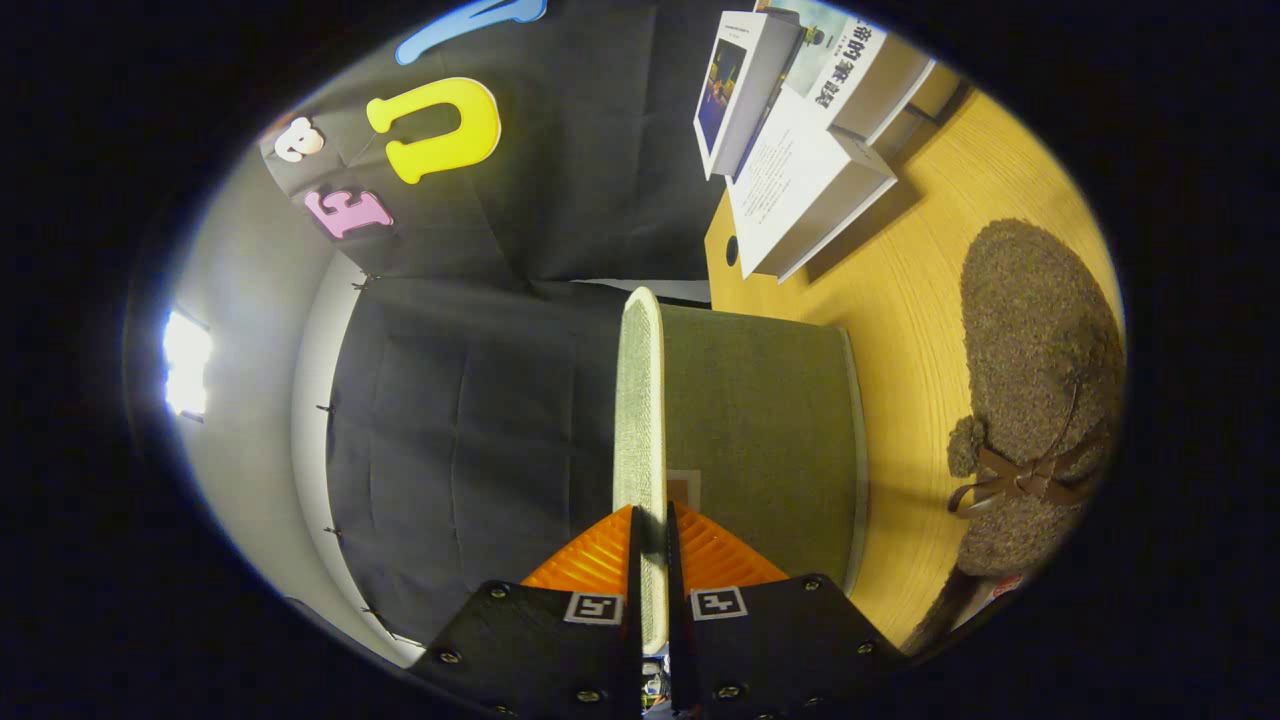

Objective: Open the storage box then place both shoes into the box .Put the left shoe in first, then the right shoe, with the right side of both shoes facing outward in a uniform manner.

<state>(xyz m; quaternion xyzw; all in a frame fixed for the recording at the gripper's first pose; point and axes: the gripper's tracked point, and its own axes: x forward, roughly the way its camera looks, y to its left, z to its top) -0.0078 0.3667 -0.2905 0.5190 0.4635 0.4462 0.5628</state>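
Tongs (pixel 652 575) pinching the lid's edge.

Both fingers are pressing on the thin pale rim of the lid (pixel 640 400), nearly closed on it, and the lid is standing edge-on, running straight ahead from between them. Its grey fabric face is lying toward the worktop (pixel 900 300) side. One fuzzy brown shoe (pixel 1030 380) with a bow is sitting on the worktop beyond the lid, well apart from it. Books (pixel 800 170) are leaning farther back.

We catch large printed characters, reading roughly "帝的算" sideways, on the cover of a book (pixel 858 55) leaning beyond the storage box; the fine print on the white book (pixel 790 180) beside it stays unreadable to us.
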